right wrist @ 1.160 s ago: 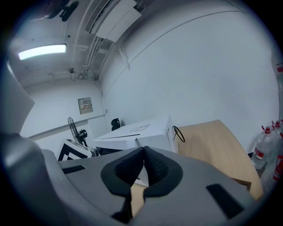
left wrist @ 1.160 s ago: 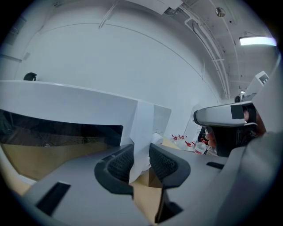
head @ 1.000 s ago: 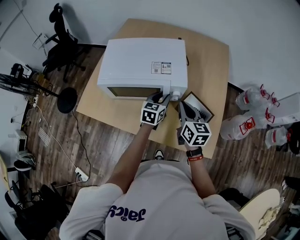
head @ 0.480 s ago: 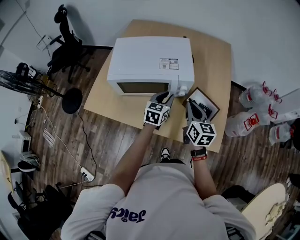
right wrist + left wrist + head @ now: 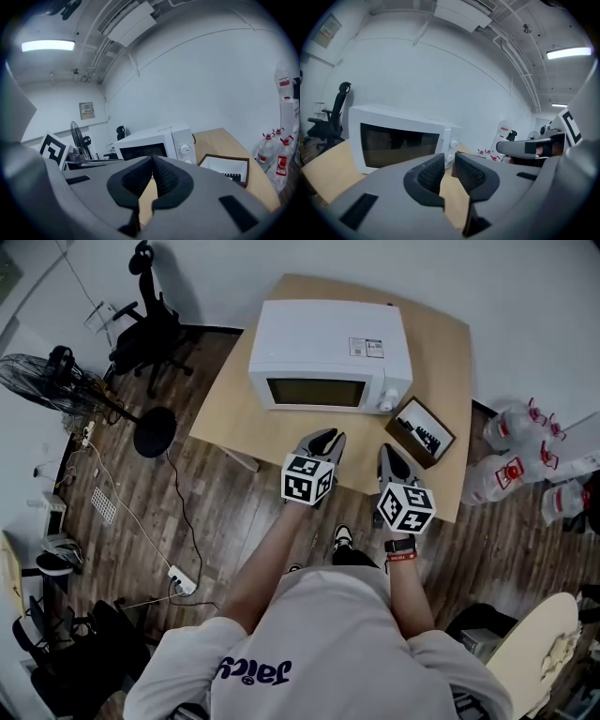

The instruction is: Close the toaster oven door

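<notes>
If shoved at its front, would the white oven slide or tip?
Tipping seems unlikely: the oven is broad, low and flat on the table. It looks fairly heavy, though smooth wood might let it slide.

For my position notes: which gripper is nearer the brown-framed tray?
Right. The right gripper sits just in front of the brown-framed tray; the left gripper, jaws just narrowing on nothing, is farther left, before the toaster oven.

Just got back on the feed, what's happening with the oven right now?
A person stands before the white toaster oven on the wooden table. Its door looks shut. The left hand-held gripper is empty, and its jaws have just been closing to a narrow gap. The right hand-held gripper is shut on nothing. Neither touches the oven.
</notes>
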`<state>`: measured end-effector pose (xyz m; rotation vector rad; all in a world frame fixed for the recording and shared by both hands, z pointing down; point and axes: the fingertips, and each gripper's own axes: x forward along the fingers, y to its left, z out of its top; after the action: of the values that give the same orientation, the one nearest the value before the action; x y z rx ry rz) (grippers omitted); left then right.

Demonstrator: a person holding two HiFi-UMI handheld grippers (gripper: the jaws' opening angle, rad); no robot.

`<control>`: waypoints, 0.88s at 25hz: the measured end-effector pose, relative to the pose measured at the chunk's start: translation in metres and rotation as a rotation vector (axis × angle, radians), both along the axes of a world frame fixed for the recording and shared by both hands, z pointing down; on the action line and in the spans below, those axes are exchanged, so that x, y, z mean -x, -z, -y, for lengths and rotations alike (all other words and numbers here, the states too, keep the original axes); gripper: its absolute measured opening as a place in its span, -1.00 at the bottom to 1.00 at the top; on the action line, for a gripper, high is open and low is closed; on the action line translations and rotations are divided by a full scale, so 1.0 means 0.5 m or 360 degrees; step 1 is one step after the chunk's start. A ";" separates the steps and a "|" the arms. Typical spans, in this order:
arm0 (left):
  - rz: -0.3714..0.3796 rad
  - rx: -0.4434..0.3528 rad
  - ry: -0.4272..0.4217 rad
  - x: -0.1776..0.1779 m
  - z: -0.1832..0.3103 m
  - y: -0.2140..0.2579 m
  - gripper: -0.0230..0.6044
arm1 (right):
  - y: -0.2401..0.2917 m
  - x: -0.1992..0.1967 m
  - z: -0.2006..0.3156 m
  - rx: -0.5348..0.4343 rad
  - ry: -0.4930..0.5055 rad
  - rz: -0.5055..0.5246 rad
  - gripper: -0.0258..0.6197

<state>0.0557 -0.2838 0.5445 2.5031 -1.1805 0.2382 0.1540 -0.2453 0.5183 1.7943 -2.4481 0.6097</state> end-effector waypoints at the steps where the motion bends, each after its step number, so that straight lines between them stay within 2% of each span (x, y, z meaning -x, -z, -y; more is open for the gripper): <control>1: -0.0001 -0.0018 0.0013 0.021 -0.017 0.010 -0.67 | 0.006 0.014 -0.015 -0.0011 0.0001 -0.0008 -0.92; 9: 0.0040 -0.0130 0.0133 0.181 -0.156 0.059 -0.73 | 0.034 0.120 -0.133 -0.0068 0.0023 -0.0074 -0.92; 13: -0.0030 -0.0157 0.0194 0.243 -0.223 0.082 -0.78 | 0.046 0.157 -0.189 -0.0100 0.0019 -0.0100 -0.92; 15: -0.0050 -0.0174 0.0203 0.266 -0.255 0.095 -0.78 | 0.051 0.171 -0.216 -0.0114 0.0015 -0.0108 -0.92; 19: 0.0042 -0.0222 0.0194 0.293 -0.315 0.104 -0.80 | 0.060 0.197 -0.272 -0.0136 0.0023 -0.0109 -0.92; 22: 0.0057 -0.0244 0.0181 0.303 -0.357 0.104 -0.82 | 0.064 0.214 -0.309 -0.0159 0.0025 -0.0122 -0.92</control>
<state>-0.0961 -0.1054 0.4925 2.5595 -1.3997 0.1688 0.0468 -0.0909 0.4863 1.7949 -2.4809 0.4162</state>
